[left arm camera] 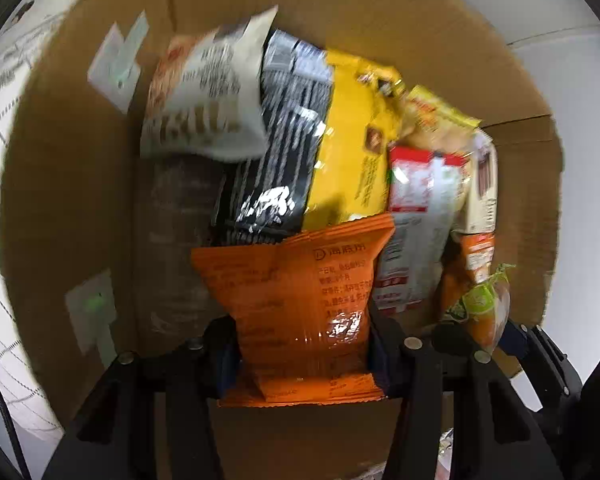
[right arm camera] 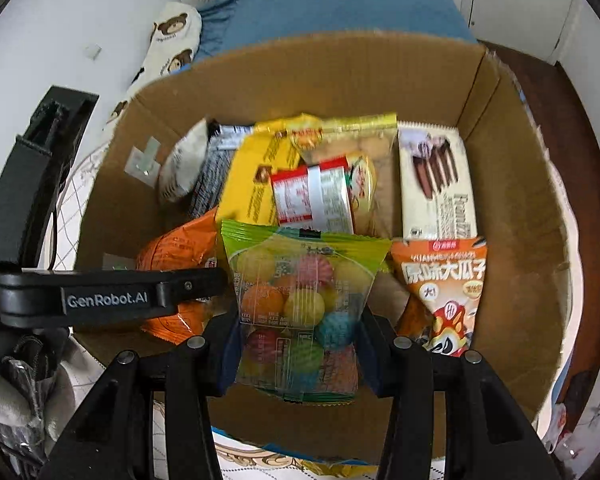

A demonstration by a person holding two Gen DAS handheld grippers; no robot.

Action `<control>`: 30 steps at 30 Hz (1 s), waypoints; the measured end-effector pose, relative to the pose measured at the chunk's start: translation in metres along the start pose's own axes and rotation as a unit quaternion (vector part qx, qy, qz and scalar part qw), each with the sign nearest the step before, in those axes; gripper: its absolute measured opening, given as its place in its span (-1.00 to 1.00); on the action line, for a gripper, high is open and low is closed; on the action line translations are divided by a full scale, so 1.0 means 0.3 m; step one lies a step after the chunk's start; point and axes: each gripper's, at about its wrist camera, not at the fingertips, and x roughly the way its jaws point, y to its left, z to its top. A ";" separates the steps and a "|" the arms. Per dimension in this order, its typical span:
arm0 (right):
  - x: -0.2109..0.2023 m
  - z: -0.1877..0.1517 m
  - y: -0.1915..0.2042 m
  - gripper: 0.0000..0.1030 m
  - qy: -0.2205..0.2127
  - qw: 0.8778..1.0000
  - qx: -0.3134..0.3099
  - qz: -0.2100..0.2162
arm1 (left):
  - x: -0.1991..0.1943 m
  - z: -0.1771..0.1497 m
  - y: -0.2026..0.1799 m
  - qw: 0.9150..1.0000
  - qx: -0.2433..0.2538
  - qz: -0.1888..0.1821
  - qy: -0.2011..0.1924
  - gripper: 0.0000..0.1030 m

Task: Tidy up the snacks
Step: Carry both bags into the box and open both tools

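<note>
**Left wrist view: both packets held over the box, ready to place**

Your left tongs (left arm camera: pixel 302 344) are clamped on the orange packet (left arm camera: pixel 300 300); your right tongs (right arm camera: pixel 298 344) grip the bag of coloured balls (right arm camera: pixel 300 300). Both hang above the cardboard box (right arm camera: pixel 520 240), already lined with snacks. Next, lower each into a free gap, probably at the near row, though blur hides the floor, then release.

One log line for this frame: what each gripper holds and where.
left gripper: orange packet | right gripper: candy bag | both over cardboard box
</note>
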 end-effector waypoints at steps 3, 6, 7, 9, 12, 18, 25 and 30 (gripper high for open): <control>0.043 -0.001 -0.015 0.51 0.046 0.999 0.003 0.008 | 0.025 -0.012 0.017 1.000 -0.001 0.006 0.003 0.18; 0.050 0.000 -0.019 0.90 0.049 0.999 -0.004 -0.006 | 0.027 -0.027 0.014 1.000 0.009 0.013 -0.001 0.68; 0.049 0.001 -0.022 0.90 0.047 0.999 -0.004 -0.010 | 0.027 -0.031 0.012 1.000 0.012 0.016 -0.001 0.76; 0.046 0.005 -0.032 0.90 0.042 0.999 -0.001 -0.020 | 0.017 -0.043 0.003 1.000 0.019 0.023 -0.008 0.77; 0.038 0.005 -0.054 0.90 0.036 0.999 0.006 -0.032 | 0.006 -0.052 -0.015 0.999 0.026 0.031 -0.016 0.78; 0.007 -0.002 -0.078 0.90 0.024 0.998 0.020 -0.056 | -0.048 -0.091 -0.035 0.997 0.041 0.057 -0.044 0.78; -0.071 -0.019 -0.100 0.90 0.000 0.997 0.031 -0.066 | -0.119 -0.159 -0.086 0.992 0.060 0.077 -0.081 0.78; -0.156 -0.051 -0.085 0.90 -0.034 0.996 0.025 -0.083 | -0.195 -0.234 -0.108 0.986 0.077 0.085 -0.119 0.78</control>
